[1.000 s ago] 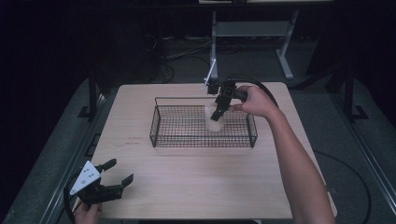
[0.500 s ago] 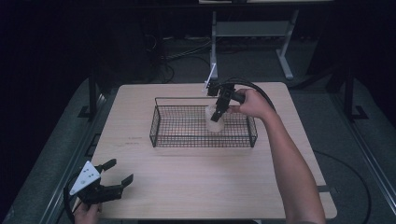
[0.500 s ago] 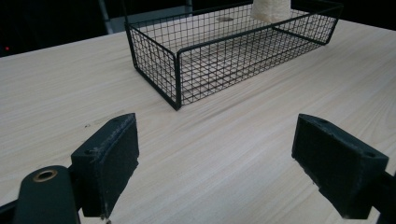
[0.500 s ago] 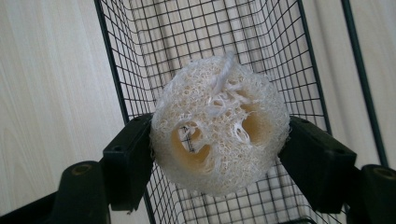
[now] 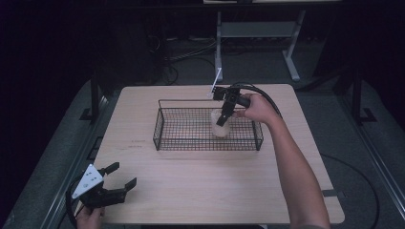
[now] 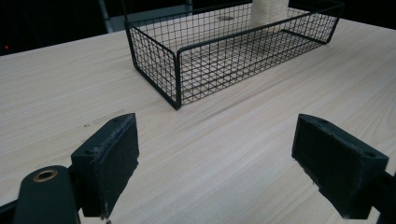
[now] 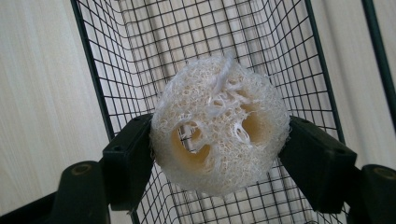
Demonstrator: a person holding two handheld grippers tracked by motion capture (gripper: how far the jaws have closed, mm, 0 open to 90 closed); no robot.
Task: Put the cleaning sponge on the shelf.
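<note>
Seen from the high view, going left to right: at about seven o'clock on the surface (image 5: pixel 200 191), left claw (image 5: pixel 120 177) resting low at the near edge, jaws spread wide with nothing between them, pointing toward two o'clock; in the left gripper view, bare wood between the two pads and the wire basket (image 6: pixel 177 74) well ahead; past centre, toward twelve o'clock, wire basket (image 5: pixel 165 136) lying long side across the surface, open top up; inside its right half, loofah sponge (image 5: pixel 219 126), pale and roughly cylindrical, pinched by the right claw (image 5: pixel 223 118) reaching in from above at about one o'clock, right hand (image 5: pixel 260 107) behind it; in the right gripper view, loofah sponge (image 7: pixel 219 126) squeezed across its width between both pads, its round end with hollow channels facing the camera, so long axis running along the claw's own line, downward toward the basket's mesh floor (image 7: pixel 205 51); whether the far end already touches the mesh, cannot tell; sponge directly under and within the right claw, well apart from the left one, so right hand plainly the nearer; likely next: settling the sponge on the basket floor and spreading the jaws, needing only a short straight descent clear of the right-hand wall.
</note>
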